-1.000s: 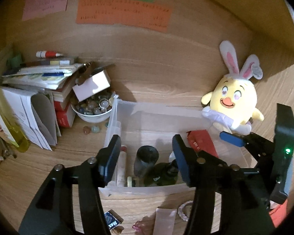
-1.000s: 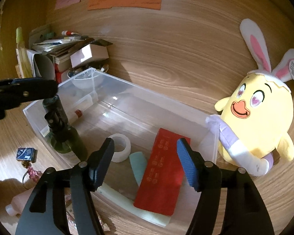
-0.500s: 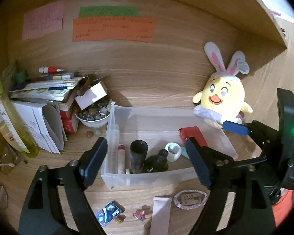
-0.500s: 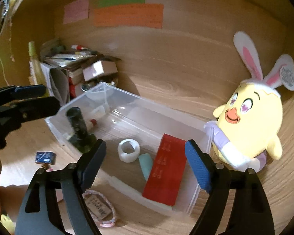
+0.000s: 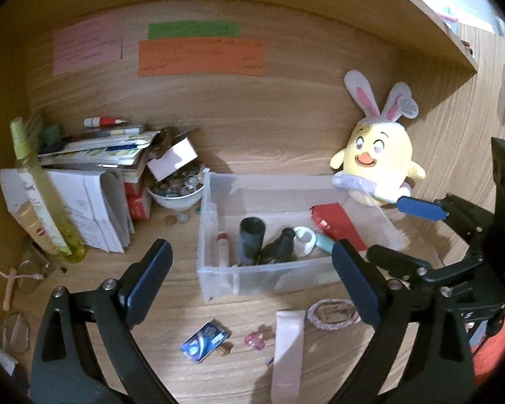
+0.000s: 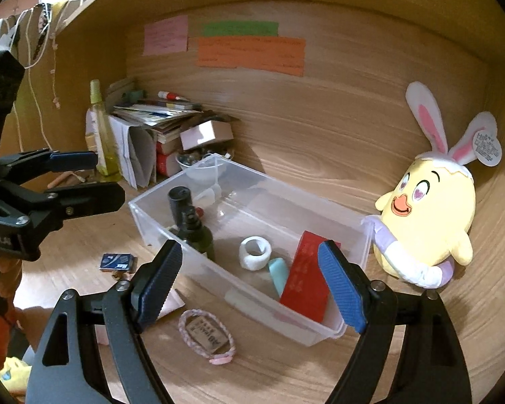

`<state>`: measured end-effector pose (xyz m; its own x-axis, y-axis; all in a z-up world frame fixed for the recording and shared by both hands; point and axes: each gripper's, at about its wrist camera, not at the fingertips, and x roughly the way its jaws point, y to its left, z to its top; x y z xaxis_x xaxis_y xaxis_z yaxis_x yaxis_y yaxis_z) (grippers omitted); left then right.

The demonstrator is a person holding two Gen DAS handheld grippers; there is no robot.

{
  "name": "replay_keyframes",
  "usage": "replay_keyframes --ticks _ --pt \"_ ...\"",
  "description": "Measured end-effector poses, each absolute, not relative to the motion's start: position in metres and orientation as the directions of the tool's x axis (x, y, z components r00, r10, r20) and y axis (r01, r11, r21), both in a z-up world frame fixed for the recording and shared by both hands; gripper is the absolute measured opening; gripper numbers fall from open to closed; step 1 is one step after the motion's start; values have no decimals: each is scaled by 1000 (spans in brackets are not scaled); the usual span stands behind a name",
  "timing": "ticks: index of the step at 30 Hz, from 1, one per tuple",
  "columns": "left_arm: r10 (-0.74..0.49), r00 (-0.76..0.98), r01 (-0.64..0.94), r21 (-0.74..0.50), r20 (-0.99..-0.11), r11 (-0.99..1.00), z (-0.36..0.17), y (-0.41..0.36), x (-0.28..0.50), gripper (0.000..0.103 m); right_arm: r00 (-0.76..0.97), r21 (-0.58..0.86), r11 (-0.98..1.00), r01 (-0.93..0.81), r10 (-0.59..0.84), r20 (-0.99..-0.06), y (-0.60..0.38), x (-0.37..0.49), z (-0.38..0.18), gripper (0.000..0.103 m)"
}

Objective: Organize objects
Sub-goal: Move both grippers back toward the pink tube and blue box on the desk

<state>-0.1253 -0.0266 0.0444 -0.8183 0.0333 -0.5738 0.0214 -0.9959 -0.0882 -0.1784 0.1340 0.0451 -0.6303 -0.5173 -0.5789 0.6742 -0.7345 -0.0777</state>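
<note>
With both tools empty, the left tool point(image 5: 250, 284) widening and the right tool point(image 6: 249, 284) spread, the bin point(image 6: 320, 331) holds several items while 4 small things lie loose on the tabletop point(image 5: 171, 306).

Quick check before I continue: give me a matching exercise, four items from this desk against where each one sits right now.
Items:
1. red box
2. braided bracelet
3. yellow plush chick
4. small blue packet

Places:
A. on the desk, in front of the bin's near wall
B. inside the clear bin
C. against the bin's right end
D. on the desk, left of the bin

Pairs: 1-B, 2-A, 3-C, 4-D
</note>
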Motion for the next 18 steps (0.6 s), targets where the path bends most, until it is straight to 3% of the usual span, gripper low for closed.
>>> replay_keyframes --ticks 18 --pt "-42 -709 77 -18 -704 -997 -23 -64 -115 97 -528 -54 -687 724 -503 -684 104 -164 -3 85"
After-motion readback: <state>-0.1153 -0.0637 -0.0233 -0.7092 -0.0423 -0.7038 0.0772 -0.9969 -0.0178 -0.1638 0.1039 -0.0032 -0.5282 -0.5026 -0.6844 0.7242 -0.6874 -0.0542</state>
